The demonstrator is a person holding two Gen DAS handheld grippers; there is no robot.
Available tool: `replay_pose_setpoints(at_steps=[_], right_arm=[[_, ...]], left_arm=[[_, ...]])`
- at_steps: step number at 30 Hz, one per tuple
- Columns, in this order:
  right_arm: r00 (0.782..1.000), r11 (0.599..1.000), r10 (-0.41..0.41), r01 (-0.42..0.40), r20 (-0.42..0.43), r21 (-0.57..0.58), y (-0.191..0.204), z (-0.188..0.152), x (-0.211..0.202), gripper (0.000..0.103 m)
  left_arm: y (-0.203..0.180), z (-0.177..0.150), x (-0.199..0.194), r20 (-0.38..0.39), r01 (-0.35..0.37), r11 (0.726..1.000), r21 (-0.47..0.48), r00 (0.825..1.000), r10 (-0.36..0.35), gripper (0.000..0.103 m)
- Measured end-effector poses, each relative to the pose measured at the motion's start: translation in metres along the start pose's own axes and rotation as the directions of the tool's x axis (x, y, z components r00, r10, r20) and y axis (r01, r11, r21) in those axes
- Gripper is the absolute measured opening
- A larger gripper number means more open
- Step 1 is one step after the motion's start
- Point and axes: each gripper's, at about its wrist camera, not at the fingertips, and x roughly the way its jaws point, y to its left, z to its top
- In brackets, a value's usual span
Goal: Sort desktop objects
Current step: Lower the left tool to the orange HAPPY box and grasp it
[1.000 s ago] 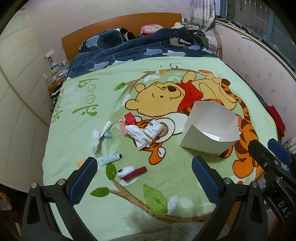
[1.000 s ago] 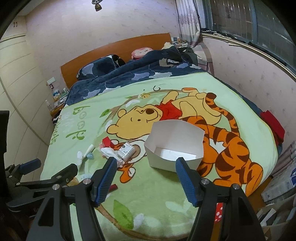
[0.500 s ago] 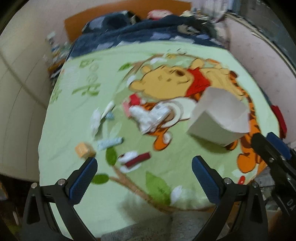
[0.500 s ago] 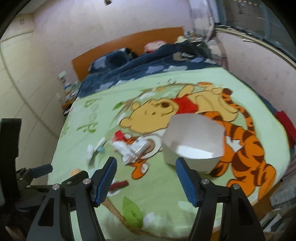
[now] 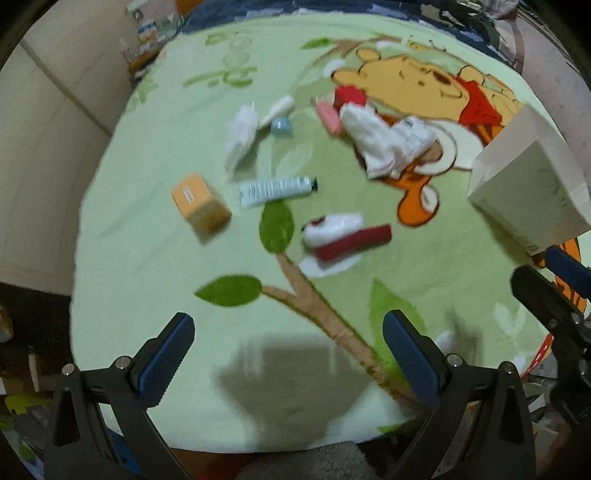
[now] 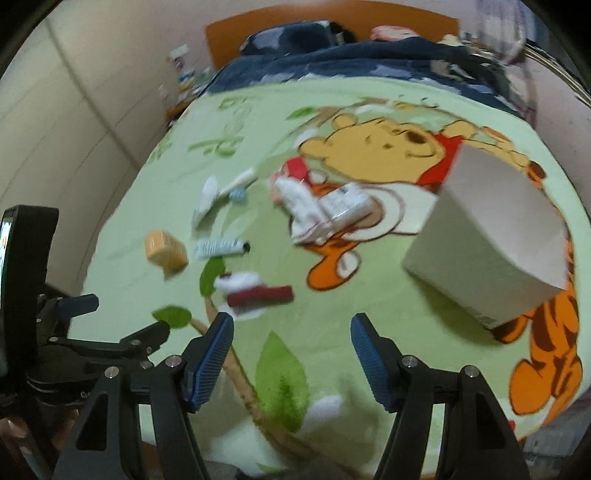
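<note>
Small items lie scattered on a green cartoon blanket (image 5: 155, 266): an orange box (image 5: 199, 203), a white tube (image 5: 277, 190), a dark red stick (image 5: 352, 242) with a white wad (image 5: 332, 225) beside it, a white packet pile (image 5: 388, 146) and a red item (image 5: 349, 96). A white open box (image 5: 532, 192) stands to the right; it also shows in the right wrist view (image 6: 491, 236). My left gripper (image 5: 288, 363) is open and empty above the blanket's near edge. My right gripper (image 6: 291, 360) is open and empty, just short of the red stick (image 6: 260, 295).
The bed's dark blue duvet (image 6: 351, 61) and wooden headboard (image 6: 295, 24) lie at the far end. A wall (image 6: 55, 110) with a cluttered nightstand (image 6: 181, 81) runs along the left. The blanket's near edge drops off below both grippers.
Both grippers have moved forward and tipped down over the blanket, so the scattered items look larger and closer. The orange box has come into view. Both stay open.
</note>
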Motion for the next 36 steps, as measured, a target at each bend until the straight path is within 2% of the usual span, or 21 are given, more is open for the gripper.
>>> replay_pose_setpoints(at_steps=[3,6,9,12,18,21,23,28,30,32,34,36], right_arm=[[0.999,0.999,0.02,-0.021,-0.032,-0.036,0.008,-0.003,0.027,0.068],[0.998,0.999,0.037,-0.039,-0.053,-0.039,0.013,-0.001,0.047,0.068],[0.998,0.998,0.04,-0.042,-0.046,-0.043,0.02,0.003,0.061,0.068],[0.999,0.998,0.033,-0.035,-0.038,-0.045,0.025,0.004,0.073,0.068],[0.999,0.998,0.009,-0.011,-0.04,-0.061,0.031,-0.007,0.101,0.068],[0.999,0.998,0.006,-0.009,-0.051,-0.068,0.032,-0.016,0.114,0.068],[0.999,0.996,0.002,-0.007,-0.052,-0.085,0.034,-0.021,0.12,0.068],[1.0,0.99,-0.011,0.007,-0.029,-0.142,0.04,-0.024,0.129,0.068],[1.0,0.988,-0.012,0.01,-0.016,-0.151,0.04,-0.023,0.132,0.068],[1.0,0.987,-0.013,0.013,0.004,-0.158,0.04,-0.019,0.135,0.068],[0.999,0.985,-0.021,0.025,0.025,-0.172,0.04,-0.013,0.14,0.068],[0.999,0.981,-0.02,0.029,0.048,-0.194,0.043,-0.006,0.144,0.068]], left_arm=[[0.011,-0.004,0.019,0.006,0.001,1.0,-0.028,1.0,-0.001,0.103],[0.027,0.001,0.03,0.053,-0.034,0.998,-0.045,0.998,0.037,0.103],[0.047,0.022,0.049,0.091,-0.072,0.995,-0.065,0.993,0.077,0.103],[0.067,0.045,0.071,0.13,-0.078,0.992,-0.103,0.987,0.091,0.103],[0.087,0.079,0.116,0.196,-0.112,0.981,-0.159,0.97,0.142,0.102],[0.093,0.085,0.136,0.202,-0.121,0.974,-0.19,0.966,0.159,0.099],[0.094,0.088,0.148,0.202,-0.125,0.971,-0.204,0.965,0.167,0.092],[0.098,0.095,0.172,0.185,-0.13,0.968,-0.216,0.968,0.172,0.092],[0.102,0.098,0.177,0.185,-0.138,0.965,-0.221,0.966,0.181,0.087],[0.108,0.105,0.182,0.174,-0.144,0.963,-0.226,0.967,0.186,0.065],[0.114,0.11,0.187,0.157,-0.128,0.964,-0.234,0.973,0.168,0.053],[0.123,0.114,0.192,0.147,-0.091,0.96,-0.263,0.98,0.133,0.052]])
